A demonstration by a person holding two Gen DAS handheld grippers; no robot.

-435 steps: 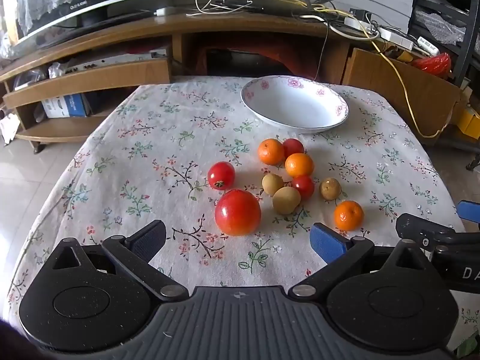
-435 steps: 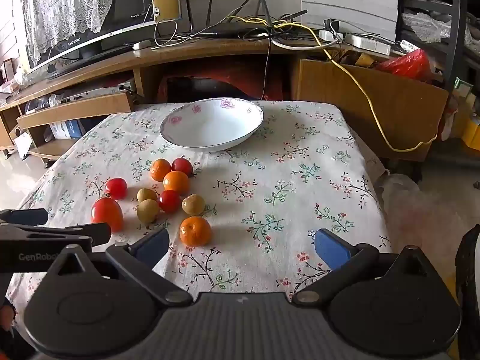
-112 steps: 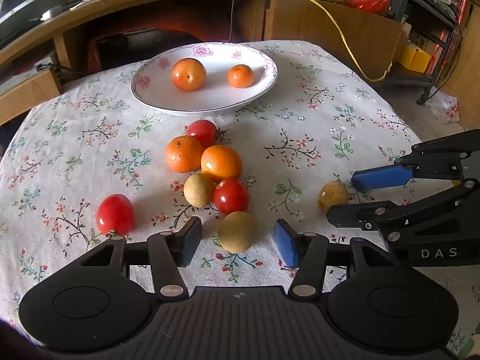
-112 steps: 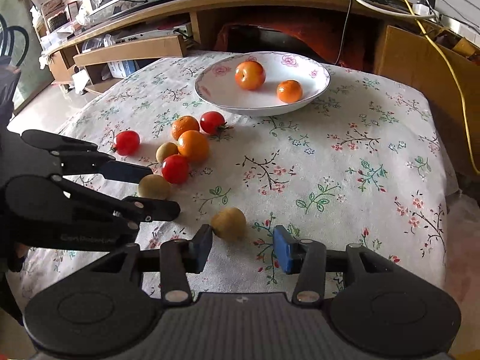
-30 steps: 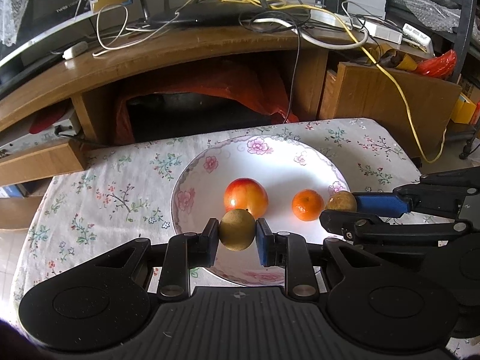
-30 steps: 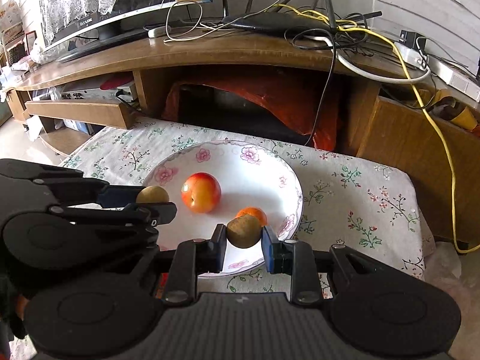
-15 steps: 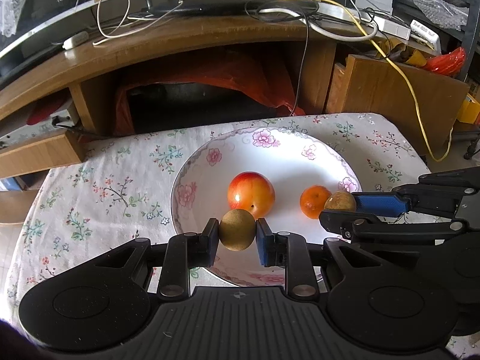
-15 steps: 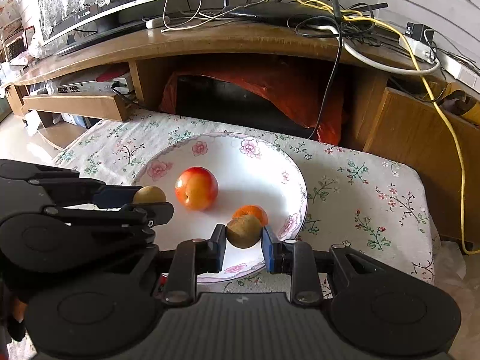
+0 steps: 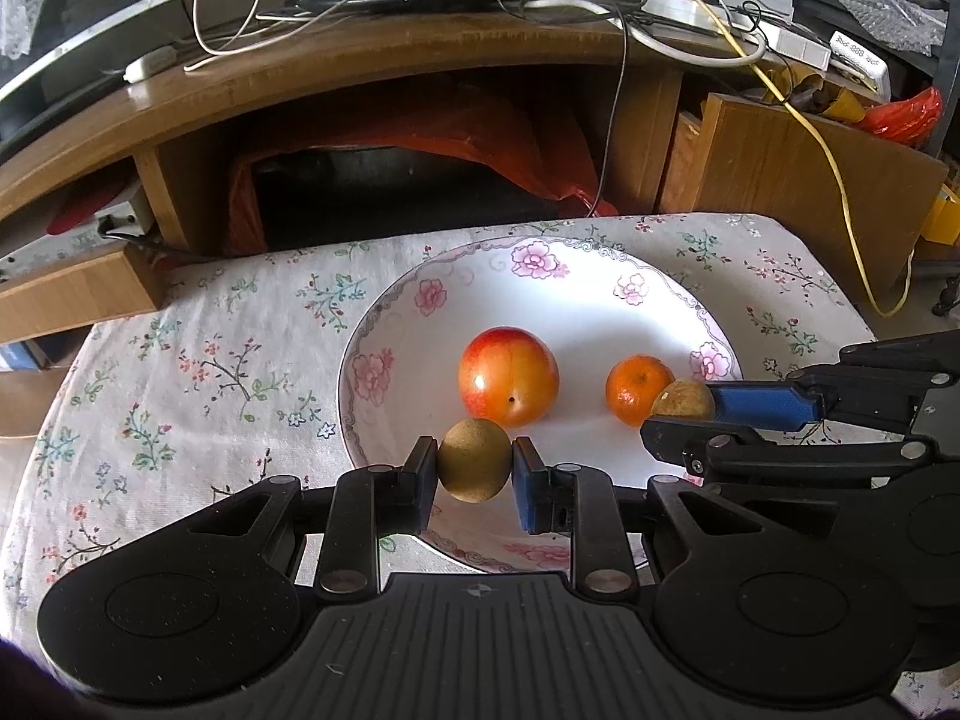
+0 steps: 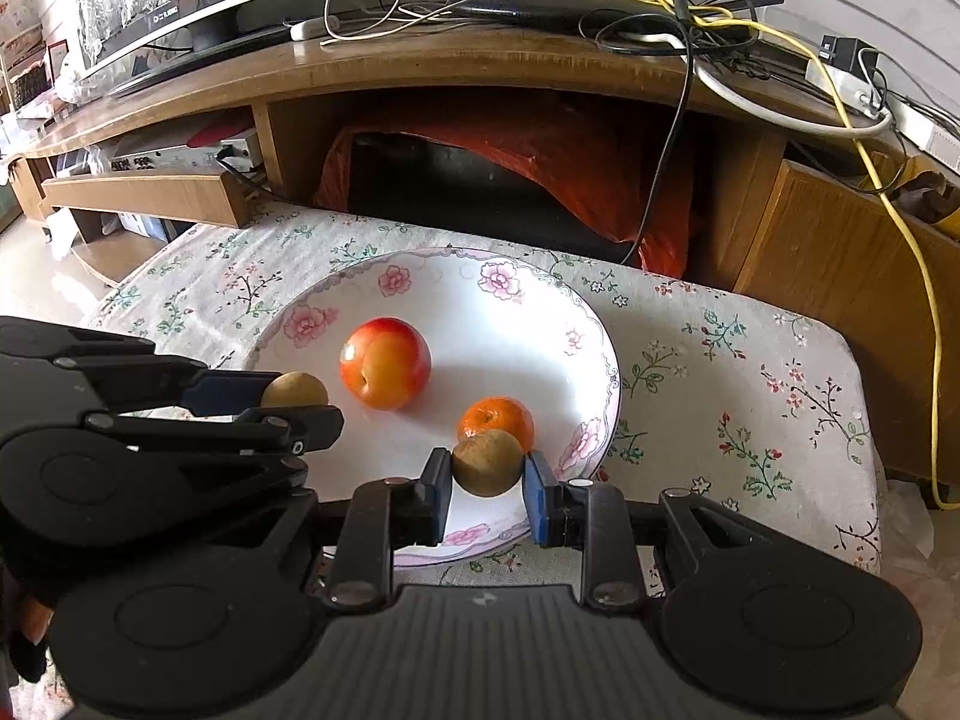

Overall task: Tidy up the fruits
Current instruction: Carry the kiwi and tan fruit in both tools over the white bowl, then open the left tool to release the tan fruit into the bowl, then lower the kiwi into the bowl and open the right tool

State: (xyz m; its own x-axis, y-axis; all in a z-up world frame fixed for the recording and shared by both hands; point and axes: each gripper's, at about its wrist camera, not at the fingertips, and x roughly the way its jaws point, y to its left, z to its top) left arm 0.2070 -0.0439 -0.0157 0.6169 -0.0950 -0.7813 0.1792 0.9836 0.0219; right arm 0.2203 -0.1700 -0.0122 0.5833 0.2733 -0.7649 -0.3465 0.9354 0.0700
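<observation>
A white floral bowl (image 9: 660, 294) (image 10: 336, 306) sits on the flowered tablecloth and holds a red-orange apple (image 9: 508, 374) (image 10: 385, 362) and a small orange (image 9: 637, 389) (image 10: 501, 413). My left gripper (image 9: 474, 469) is shut on a brown round fruit (image 9: 474, 468) just above the bowl's near side; it shows at the left in the right wrist view (image 10: 294, 390). My right gripper (image 10: 487, 463) is shut on a second brown fruit (image 10: 487, 462) over the bowl's near right, next to the orange; it shows in the left wrist view (image 9: 684, 399).
A wooden TV stand (image 9: 360, 78) with cables and a monitor stands just behind the table. A yellow cable (image 9: 840, 180) hangs at the right. A wooden panel (image 10: 840, 276) stands at the back right. The tablecloth (image 9: 198, 372) extends left of the bowl.
Both grippers have moved a little forward and down over the bowl, each still holding its brown fruit. The bowl's apple and orange have not moved.
</observation>
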